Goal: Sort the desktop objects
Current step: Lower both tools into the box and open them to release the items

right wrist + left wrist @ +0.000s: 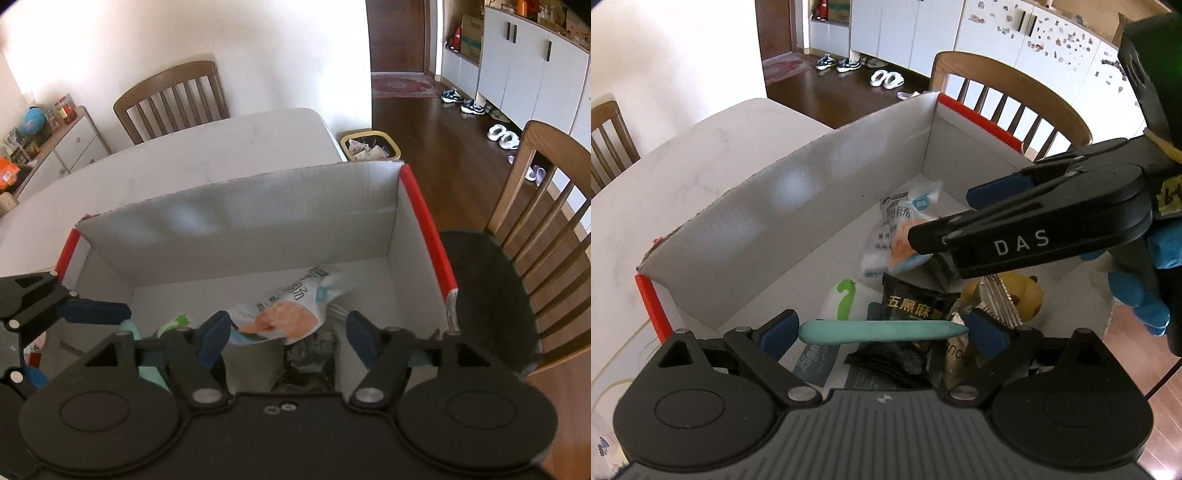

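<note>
One teal pen (882, 331) spanning left gripper (882, 332) pads, lower centre | rigid, light, slick; mid-barrel hold safest | right gripper (286, 338) agape, empty, over box (236, 225)

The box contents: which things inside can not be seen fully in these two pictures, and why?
- Yellow toy, left wrist view: upper part hidden behind the right tongs.
- Black snack packet, left wrist view: lower part covered by the teal tool in the left tongs.
- Box floor, right wrist view: near part hidden by the tongs' body; dark items there unidentifiable.
</note>
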A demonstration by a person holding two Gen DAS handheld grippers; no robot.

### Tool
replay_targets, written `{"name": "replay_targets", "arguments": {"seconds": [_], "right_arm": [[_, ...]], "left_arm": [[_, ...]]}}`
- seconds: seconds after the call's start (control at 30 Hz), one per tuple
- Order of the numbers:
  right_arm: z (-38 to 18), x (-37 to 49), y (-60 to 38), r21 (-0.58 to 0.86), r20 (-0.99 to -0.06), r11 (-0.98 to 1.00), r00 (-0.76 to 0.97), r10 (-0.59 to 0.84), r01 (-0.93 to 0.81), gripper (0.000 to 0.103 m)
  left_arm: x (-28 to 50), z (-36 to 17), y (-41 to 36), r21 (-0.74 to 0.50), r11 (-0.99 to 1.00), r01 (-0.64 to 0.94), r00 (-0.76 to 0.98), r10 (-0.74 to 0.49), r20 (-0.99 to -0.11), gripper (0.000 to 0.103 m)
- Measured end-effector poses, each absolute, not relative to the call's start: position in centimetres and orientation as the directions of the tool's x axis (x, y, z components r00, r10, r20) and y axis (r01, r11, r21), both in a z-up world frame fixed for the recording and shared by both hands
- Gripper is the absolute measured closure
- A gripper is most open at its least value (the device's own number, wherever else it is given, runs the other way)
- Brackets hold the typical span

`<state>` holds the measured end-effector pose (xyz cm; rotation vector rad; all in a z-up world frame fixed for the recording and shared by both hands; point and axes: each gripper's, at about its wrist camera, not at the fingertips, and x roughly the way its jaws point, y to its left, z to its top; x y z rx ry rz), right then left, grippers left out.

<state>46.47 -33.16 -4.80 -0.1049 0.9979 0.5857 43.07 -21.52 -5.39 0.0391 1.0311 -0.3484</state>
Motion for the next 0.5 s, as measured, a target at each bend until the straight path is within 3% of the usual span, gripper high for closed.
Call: {"name": "replay_targets", "arguments": {"seconds": [0.5], "right_arm": [[-1.8, 44.1, -33.2, 0.187, -0.785, 0.825, 0.424, 0.451, -0.533, 0.034]], "left_arm": [[40.3, -2.6, -21.7, -0.161, 0.936, 0.313, 0.514, -0.309, -0.8, 0.005]]}}
